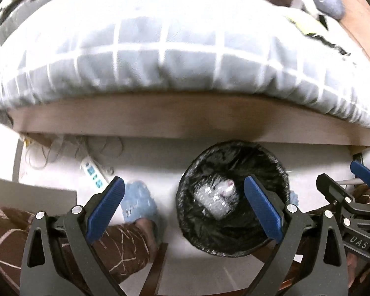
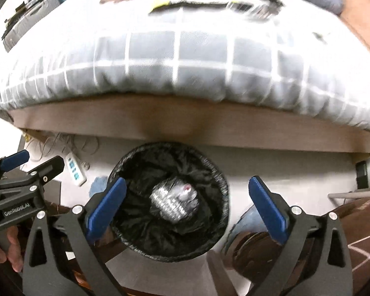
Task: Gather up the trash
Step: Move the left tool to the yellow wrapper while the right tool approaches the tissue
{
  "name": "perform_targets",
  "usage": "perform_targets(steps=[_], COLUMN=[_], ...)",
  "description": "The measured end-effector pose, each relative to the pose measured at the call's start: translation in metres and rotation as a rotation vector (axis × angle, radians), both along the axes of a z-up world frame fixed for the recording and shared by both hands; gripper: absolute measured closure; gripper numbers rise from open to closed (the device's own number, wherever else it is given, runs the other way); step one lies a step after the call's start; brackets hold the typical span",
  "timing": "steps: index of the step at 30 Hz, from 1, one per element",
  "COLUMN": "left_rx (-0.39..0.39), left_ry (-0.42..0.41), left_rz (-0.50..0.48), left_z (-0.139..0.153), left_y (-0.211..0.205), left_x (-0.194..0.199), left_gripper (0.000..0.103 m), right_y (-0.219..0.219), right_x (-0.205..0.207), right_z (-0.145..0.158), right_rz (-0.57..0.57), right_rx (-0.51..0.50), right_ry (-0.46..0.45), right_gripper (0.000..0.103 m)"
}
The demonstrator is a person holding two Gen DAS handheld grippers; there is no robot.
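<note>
A round bin lined with a black bag (image 1: 236, 162) (image 2: 135, 162) stands on the pale floor by the bed. Crumpled clear plastic trash (image 1: 217, 198) (image 2: 174, 202) lies at its bottom. My left gripper (image 1: 183, 207) hangs above the floor and the bin's left rim, jaws wide apart, nothing between its blue pads. My right gripper (image 2: 187, 207) hovers straight over the bin, also open and empty. Each gripper shows at the edge of the other's view: the right gripper (image 1: 342, 185) and the left gripper (image 2: 37, 162).
A bed with a checked grey-and-white cover (image 1: 160, 56) (image 2: 185, 59) and a wooden frame (image 1: 185, 120) runs behind the bin. A white power strip (image 1: 93, 175) (image 2: 75, 167) and cables lie on the floor at left. The person's legs in brown trousers (image 1: 116, 246) and blue slippers (image 1: 138, 202) stand on either side.
</note>
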State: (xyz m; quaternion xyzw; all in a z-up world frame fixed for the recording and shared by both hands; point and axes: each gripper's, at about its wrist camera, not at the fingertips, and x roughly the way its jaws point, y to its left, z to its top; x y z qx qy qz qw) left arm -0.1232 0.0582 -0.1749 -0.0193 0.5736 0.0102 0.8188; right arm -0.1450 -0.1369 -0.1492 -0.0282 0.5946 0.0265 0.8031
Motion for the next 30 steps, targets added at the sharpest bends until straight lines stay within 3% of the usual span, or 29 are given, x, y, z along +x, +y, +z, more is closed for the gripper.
perform_targets(steps=[16, 30], left_rx=[-0.021, -0.058], left_ry=[-0.126, -0.178], left_rz=[-0.073, -0.088], left_z=[0.073, 0.113], left_y=[-0.044, -0.090], left_x=[0.028, 0.097], left_gripper=[0.007, 0.007], right_y=[-0.060, -0.117], right_x=[0.024, 0.080], right_z=[0.076, 0.107], right_rz=[-0.083, -0.139], right_rx=[-0.047, -0.053], right_ry=[-0.169, -0.251], right_gripper=[0.008, 0.008])
